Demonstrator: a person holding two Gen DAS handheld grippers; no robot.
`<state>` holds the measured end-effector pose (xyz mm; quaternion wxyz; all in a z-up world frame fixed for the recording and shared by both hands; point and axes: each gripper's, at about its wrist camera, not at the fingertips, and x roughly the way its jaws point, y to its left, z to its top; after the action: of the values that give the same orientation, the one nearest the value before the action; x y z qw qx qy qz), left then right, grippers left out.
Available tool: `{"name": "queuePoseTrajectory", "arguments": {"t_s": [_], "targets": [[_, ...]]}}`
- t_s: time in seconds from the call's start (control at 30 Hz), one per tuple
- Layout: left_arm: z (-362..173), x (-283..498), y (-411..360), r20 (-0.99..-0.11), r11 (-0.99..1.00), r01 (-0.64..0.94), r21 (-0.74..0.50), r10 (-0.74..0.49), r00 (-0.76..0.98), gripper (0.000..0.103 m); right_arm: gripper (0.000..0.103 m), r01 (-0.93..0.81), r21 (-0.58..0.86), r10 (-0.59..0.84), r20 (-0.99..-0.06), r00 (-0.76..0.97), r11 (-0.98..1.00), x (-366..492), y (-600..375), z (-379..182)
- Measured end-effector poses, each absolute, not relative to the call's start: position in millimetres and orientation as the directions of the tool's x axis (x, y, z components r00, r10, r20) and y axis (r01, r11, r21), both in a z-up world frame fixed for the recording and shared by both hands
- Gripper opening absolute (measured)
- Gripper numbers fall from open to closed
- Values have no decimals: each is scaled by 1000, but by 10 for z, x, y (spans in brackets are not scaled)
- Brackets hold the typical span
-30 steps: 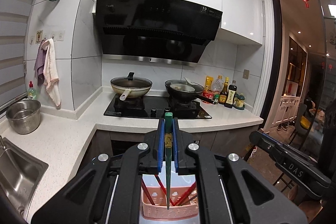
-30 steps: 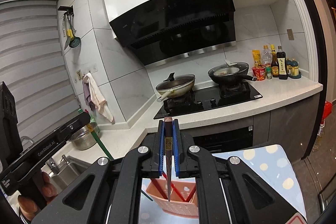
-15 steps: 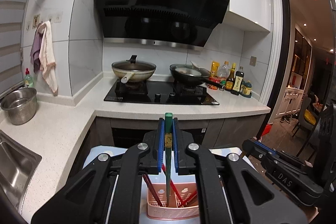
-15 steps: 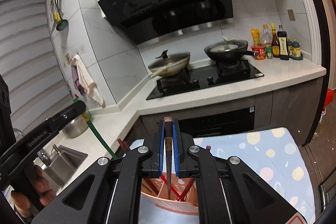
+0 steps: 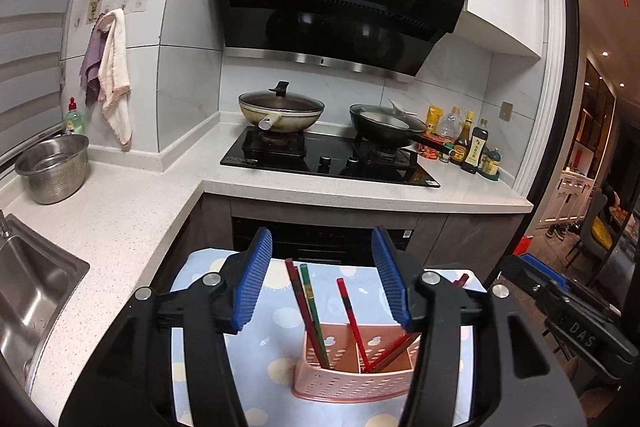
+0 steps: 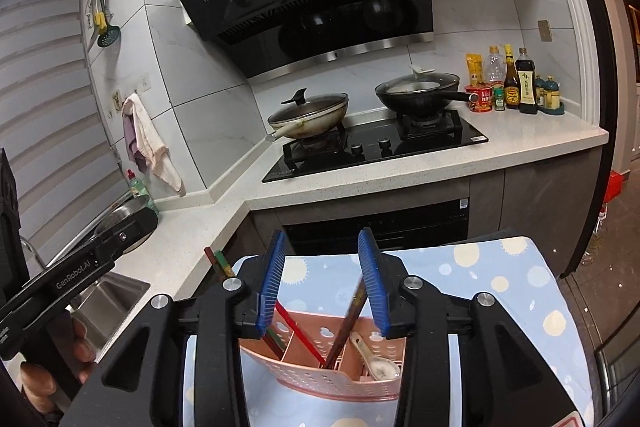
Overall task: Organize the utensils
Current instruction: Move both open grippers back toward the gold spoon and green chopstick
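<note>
Both grippers hover over the pink utensil basket (image 5: 352, 379), which sits on the blue dotted cloth (image 5: 280, 311) in front of the stove counter (image 5: 360, 187). The left gripper (image 5: 322, 283) has its jaws apart, gripping nothing; they have just been opening, and the green chopstick (image 5: 314, 311) now stands loose in the basket's left compartment, leaning beside a dark red one, clear of both blue pads (image 5: 252, 287). More red chopsticks (image 5: 352, 311) lean in the next compartment. Over in the right wrist view, the right gripper (image 6: 322, 283) is also released, jaws having just opened; the brown chopstick (image 6: 348, 315) tilts in the basket and its upper part leans close against the right pad (image 6: 374, 287), though contact is hard to judge. A white ceramic spoon (image 6: 376, 359) lies in the rightmost compartment, a red chopstick (image 6: 296, 327) slants in the middle.

Around: two pans on the hob, a lidded wok (image 5: 282, 109) and a black pan (image 5: 388, 127), sauce bottles (image 5: 468, 143) to the right, a steel colander (image 5: 52, 167) and the sink (image 5: 32, 291) to the left, towels (image 5: 112, 67) hanging on the wall. Nothing blocks the basket from above except the grippers' own black frames.

A second ago each gripper pinched its chopstick upright above the basket; both now sit lower, the basket looms larger, and both chopsticks have dropped in
</note>
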<state>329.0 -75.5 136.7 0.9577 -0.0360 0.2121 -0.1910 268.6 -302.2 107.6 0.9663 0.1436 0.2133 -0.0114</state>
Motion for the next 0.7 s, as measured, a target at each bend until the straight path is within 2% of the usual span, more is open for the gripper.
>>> {"name": "queuePoseTrajectory", "arguments": {"t_s": [0.37, 0.7], "targets": [[1214, 2964, -565, -449, 932, 328, -156, -362, 817, 50, 37, 69, 243, 52, -460, 886, 968, 2233, -2881, 951], [746, 2424, -375, -533, 945, 290, -151, -324, 781, 50, 37, 66, 231, 78, -563, 823, 971, 1581, -2650, 419]]}}
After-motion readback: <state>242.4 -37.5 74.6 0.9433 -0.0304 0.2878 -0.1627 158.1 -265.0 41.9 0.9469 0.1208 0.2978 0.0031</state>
